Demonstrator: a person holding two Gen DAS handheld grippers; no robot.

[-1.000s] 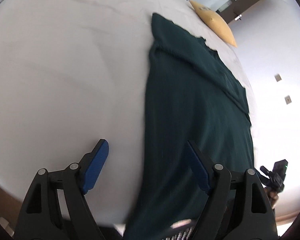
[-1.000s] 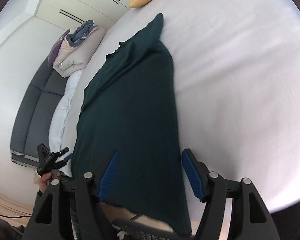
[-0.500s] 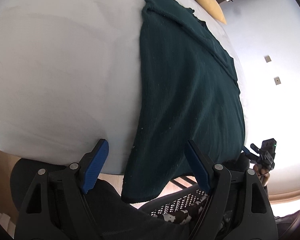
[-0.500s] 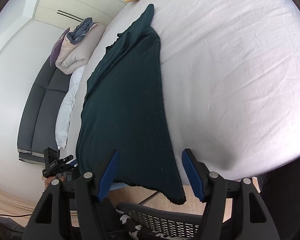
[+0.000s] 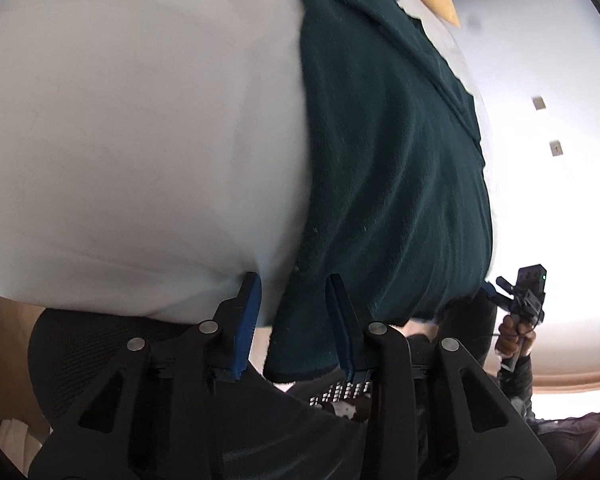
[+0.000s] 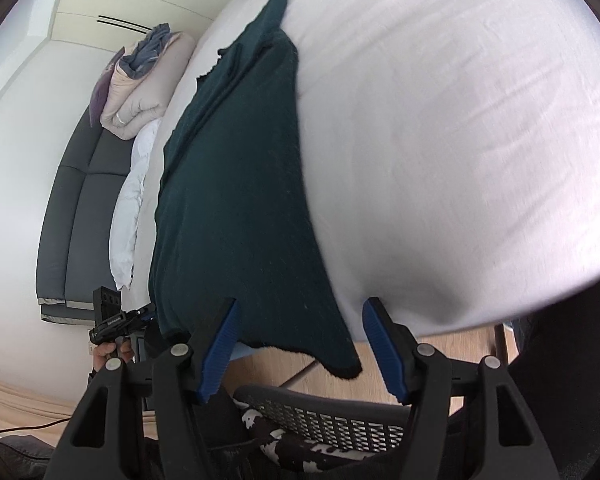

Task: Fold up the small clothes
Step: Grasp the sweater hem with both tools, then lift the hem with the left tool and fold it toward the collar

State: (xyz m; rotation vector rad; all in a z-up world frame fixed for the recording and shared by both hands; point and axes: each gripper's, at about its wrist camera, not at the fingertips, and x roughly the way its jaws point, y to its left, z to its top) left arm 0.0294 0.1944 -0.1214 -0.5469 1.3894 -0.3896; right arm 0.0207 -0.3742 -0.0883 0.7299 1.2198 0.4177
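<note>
Dark green knit garment spread lengthwise on white bed sheet, hem overhanging edge. Left gripper jaws narrowly apart, hem corner between. Right gripper jaws wide apart, opposite corner between, untouched.

Both pictures were bright with soft daylight. The white bed sheet looked smeared and blurry. The wall glared almost pure white. The dark green garment stayed dim. Everything bent round near the dark corners.
</note>
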